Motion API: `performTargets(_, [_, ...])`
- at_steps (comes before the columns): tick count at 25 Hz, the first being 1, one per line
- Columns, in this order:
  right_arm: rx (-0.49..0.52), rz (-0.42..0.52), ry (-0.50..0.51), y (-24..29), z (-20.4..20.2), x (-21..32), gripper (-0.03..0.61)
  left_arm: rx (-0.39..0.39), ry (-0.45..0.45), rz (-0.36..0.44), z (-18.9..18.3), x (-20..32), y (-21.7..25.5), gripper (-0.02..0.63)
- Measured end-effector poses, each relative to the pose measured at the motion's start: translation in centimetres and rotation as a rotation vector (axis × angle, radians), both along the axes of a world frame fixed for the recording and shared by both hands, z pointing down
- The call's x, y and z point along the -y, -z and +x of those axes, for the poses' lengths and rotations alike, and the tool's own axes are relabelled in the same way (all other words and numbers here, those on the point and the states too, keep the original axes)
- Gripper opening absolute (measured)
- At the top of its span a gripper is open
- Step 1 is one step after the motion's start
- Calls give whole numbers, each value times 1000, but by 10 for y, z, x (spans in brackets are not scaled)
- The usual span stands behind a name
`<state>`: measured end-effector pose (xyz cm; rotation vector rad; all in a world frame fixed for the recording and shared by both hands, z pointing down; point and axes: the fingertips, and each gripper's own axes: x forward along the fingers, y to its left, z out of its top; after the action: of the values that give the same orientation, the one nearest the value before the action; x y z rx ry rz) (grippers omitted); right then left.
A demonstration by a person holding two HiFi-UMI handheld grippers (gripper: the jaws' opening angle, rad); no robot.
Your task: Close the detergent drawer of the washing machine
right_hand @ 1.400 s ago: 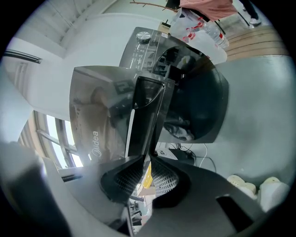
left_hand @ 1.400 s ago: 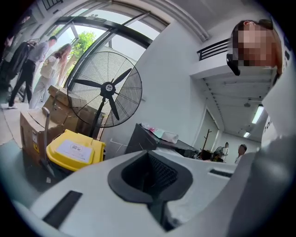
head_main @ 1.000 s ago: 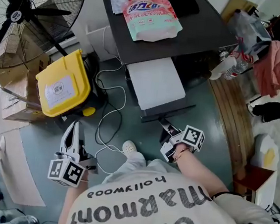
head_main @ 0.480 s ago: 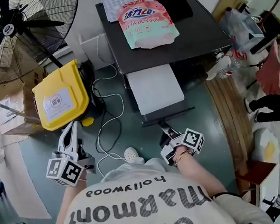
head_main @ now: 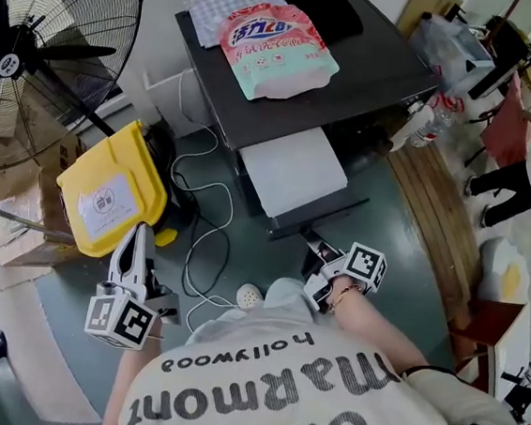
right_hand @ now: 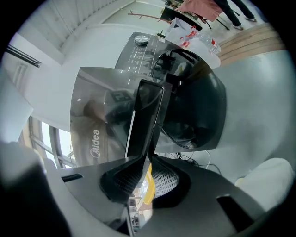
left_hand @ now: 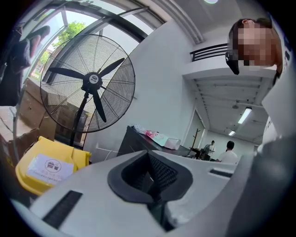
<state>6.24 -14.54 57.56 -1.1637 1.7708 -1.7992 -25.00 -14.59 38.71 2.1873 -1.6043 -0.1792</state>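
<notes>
The washing machine [head_main: 375, 63] stands at the top of the head view, dark-topped. Its detergent drawer [head_main: 293, 172] sticks out toward me, pale grey with a dark front edge [head_main: 326, 215]. My right gripper [head_main: 316, 250] is shut on that dark edge. In the right gripper view the dark drawer panel [right_hand: 143, 120] runs down between the pads of the right gripper [right_hand: 144, 173], next to the round door [right_hand: 199, 115]. My left gripper [head_main: 136, 245] hangs low at the left, away from the machine, shut and empty. In the left gripper view the left gripper [left_hand: 150, 178] has its pads together.
A detergent bag [head_main: 278, 48] and cloths lie on the machine top. A yellow box [head_main: 112, 195] and a large floor fan [head_main: 37, 51] stand at the left. A white cable [head_main: 201, 238] loops over the floor. A wooden pallet [head_main: 439, 225] and a bottle [head_main: 424, 124] are at the right.
My left gripper has drifted a little up the picture toward the yellow box. The right gripper keeps its hold on the drawer's edge in much the same place.
</notes>
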Motion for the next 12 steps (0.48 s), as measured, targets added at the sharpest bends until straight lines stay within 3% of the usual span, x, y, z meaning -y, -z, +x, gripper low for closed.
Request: performTargets(12, [0, -43, 100, 3, 1, 16, 72, -9, 48, -44, 14, 8, -10, 8])
